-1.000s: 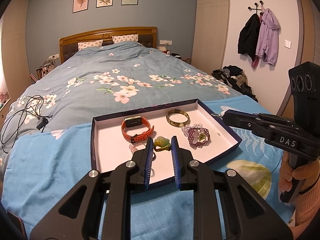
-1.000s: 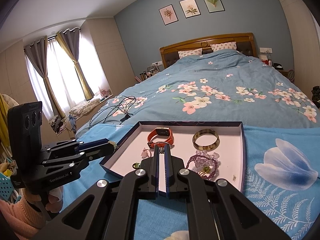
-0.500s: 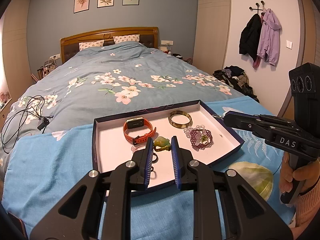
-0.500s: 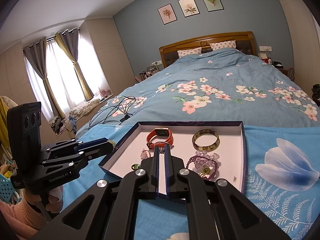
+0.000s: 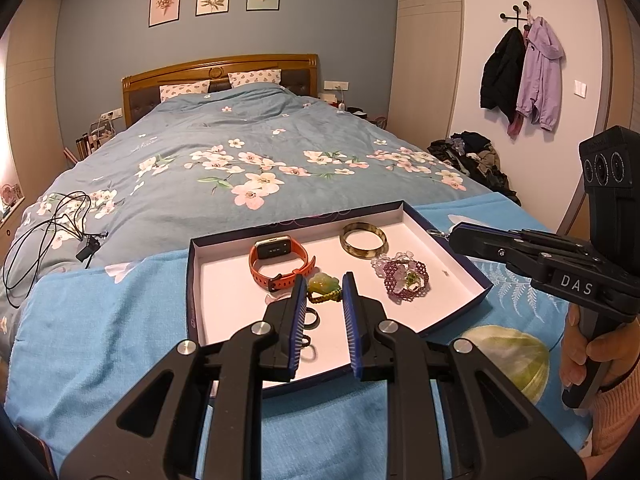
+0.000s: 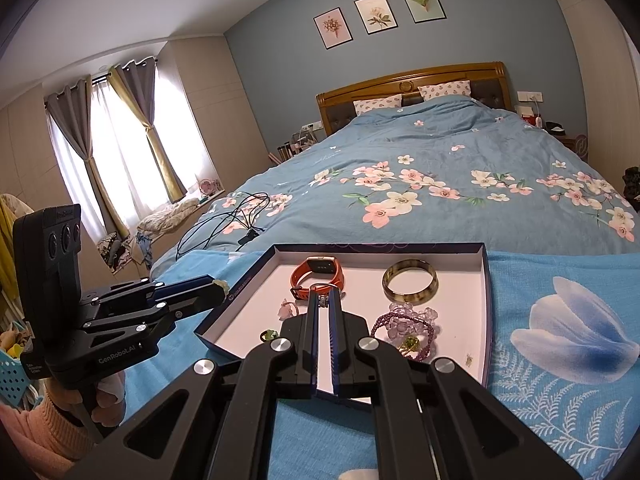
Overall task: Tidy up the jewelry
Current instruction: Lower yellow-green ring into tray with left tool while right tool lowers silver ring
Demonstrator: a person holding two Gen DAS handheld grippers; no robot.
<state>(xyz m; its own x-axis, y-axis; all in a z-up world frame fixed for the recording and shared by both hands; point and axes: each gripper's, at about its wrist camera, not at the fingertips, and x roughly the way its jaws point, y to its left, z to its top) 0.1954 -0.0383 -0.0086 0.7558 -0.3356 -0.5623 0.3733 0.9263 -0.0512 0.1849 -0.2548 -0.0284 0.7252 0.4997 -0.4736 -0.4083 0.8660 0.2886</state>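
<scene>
A shallow dark-rimmed white tray (image 5: pixel 216 280) lies on the blue bedcover and also shows in the right wrist view (image 6: pixel 248 308). In it lie an orange smartwatch (image 5: pixel 280 262), a brown bangle (image 5: pixel 363 239), a purple bead bracelet (image 5: pixel 402 276), a green pendant (image 5: pixel 325 286) and small rings (image 5: pixel 310 320). My left gripper (image 5: pixel 322 294) is held over the tray's near part with a hand-wide gap framing the green pendant. My right gripper (image 6: pixel 323 300) is shut on a small silver ring with a clasp (image 6: pixel 322 294); it is held at the tray's right side in the left wrist view (image 5: pixel 454 234).
A black cable bundle (image 5: pixel 52 236) lies on the floral duvet at the left. Pillows and a wooden headboard (image 5: pixel 220 68) stand at the far end. Clothes are piled on the floor at the right (image 5: pixel 472 156). Coats hang on the wall (image 5: pixel 524 76).
Both grippers have drifted slightly, with the tray sitting a little closer in the left wrist view. Jaw states are unchanged.
</scene>
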